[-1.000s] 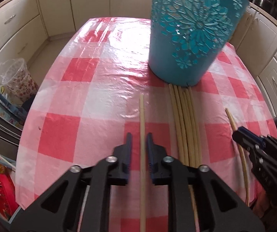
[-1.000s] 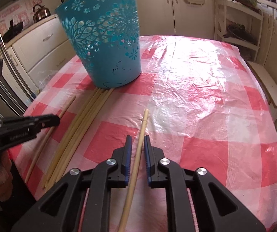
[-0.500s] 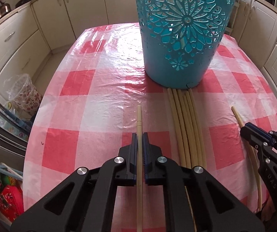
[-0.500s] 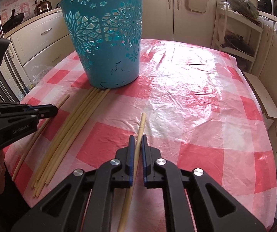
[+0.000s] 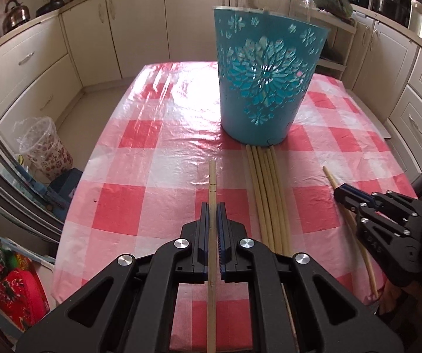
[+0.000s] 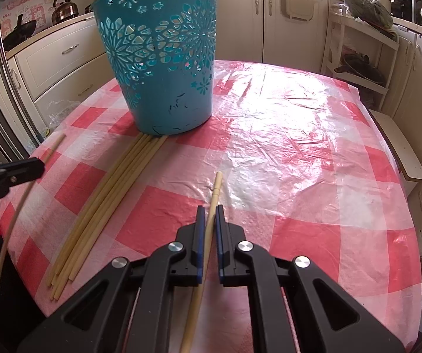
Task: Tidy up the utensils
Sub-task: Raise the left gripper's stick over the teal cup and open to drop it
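bamboo chopstick (image 5: 212,176) clamped in left gripper (image 5: 212,206); right gripper (image 6: 208,209) pinches another chopstick (image 6: 216,185); perforated teal plastic basket (image 5: 265,88) on glossy checked worktop (image 5: 158,135).

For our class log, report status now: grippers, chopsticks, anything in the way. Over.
Left gripper shut on one chopstick. Right gripper shut on another chopstick. Loose bundle lies against the blue basket. Nothing blocks the basket rim.

We see the bin (image 5: 267,88) standing on the desk (image 5: 164,153), ahead and right of the left gripper (image 5: 212,206). A bundle of sticks (image 5: 267,194) lies between both grippers, its far ends touching the bin. The right gripper (image 6: 208,209) sits right of the bundle.
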{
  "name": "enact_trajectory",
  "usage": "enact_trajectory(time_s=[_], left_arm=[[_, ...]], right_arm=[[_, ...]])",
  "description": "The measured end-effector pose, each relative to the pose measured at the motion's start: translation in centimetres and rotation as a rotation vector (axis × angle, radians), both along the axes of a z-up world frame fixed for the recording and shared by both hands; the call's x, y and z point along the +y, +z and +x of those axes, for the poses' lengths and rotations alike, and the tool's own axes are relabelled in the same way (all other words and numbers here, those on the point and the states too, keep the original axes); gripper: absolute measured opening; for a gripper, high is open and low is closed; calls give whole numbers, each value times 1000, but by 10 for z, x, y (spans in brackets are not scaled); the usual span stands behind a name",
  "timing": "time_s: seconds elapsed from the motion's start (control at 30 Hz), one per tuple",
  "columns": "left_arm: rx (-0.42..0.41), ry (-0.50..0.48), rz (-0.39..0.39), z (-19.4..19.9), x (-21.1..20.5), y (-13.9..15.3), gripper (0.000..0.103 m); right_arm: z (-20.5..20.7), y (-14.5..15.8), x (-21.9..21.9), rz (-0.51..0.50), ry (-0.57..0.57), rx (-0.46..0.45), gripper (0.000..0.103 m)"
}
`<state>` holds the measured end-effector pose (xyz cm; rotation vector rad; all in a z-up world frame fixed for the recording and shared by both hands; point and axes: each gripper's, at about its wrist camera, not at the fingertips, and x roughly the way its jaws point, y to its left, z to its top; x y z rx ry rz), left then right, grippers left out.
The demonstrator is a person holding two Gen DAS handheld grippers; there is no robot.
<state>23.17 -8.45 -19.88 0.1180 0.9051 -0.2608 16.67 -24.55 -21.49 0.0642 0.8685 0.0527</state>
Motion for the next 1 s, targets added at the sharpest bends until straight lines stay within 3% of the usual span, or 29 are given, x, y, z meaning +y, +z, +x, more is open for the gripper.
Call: enact_trajectory(time_s=[0.5, 1.0], left_arm=[[-182, 12, -221, -22, 26, 77, 5], [-265, 19, -296, -18, 28, 115, 5]], right_arm=[[-1, 1, 3, -11, -4, -3, 8], [-1, 1, 3, -3, -6, -3, 8]])
